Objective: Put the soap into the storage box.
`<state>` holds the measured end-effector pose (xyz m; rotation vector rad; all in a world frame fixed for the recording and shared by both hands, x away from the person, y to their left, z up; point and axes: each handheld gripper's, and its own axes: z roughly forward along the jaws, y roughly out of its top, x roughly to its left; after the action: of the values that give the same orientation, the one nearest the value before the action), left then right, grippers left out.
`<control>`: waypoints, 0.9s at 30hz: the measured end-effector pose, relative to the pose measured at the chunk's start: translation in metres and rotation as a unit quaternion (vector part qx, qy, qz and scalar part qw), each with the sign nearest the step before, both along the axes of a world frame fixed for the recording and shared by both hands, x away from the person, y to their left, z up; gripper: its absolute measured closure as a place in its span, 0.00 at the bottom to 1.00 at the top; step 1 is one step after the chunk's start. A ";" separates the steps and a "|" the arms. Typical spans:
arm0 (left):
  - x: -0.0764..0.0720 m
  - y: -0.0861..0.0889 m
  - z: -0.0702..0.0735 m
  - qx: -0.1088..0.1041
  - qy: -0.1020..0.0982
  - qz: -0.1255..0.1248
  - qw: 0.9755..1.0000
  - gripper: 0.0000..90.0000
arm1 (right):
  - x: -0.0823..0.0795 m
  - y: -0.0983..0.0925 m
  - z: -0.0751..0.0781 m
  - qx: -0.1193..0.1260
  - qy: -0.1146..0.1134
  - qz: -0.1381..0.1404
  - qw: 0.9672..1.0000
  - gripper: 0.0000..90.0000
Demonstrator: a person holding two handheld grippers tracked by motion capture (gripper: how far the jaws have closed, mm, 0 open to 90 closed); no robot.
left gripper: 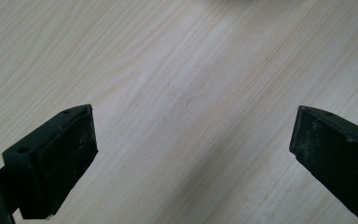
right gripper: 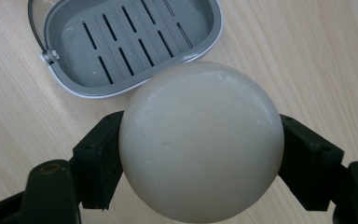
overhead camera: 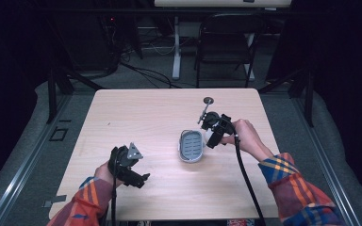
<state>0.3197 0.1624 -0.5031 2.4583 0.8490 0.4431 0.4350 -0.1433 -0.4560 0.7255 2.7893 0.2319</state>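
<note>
Soap, a smooth, rounded, off-white bar, sits clamped between the right tongs, one black pad on each flank. Risk number one, judging by that glossy curved surface: it could squirt out of the pinch if the squeeze shifts, and drop onto the pale wood-grain table. The grey, slotted plastic soap dish with its white rim and thin wire handle lies at about eleven o'clock from the bar in the right gripper view, just beyond it and not under it, so an early release would likely land the bar on the rim or beside it, and could tip or shove the light dish. In the high view, a small metal stand with a round top stands near the right tongs at twelve o'clock; a careless swing might knock it. The left tongs rest wide apart over bare table, holding nothing, well away at eight o'clock from the dish.
</note>
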 end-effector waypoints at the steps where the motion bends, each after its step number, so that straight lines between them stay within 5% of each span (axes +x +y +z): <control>1: 0.000 0.000 0.000 0.000 0.000 0.000 1.000 0.01 | 0.000 0.001 0.001 -0.001 0.001 -0.001 1.000 0.26; 27: 0.000 0.000 0.000 -0.001 -0.001 -0.002 1.000 0.01 | 0.010 0.050 -0.005 -0.010 0.013 0.031 0.999 0.26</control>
<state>0.3195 0.1628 -0.5027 2.4576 0.8434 0.4438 0.4452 -0.0936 -0.4612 0.6432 2.8367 0.2067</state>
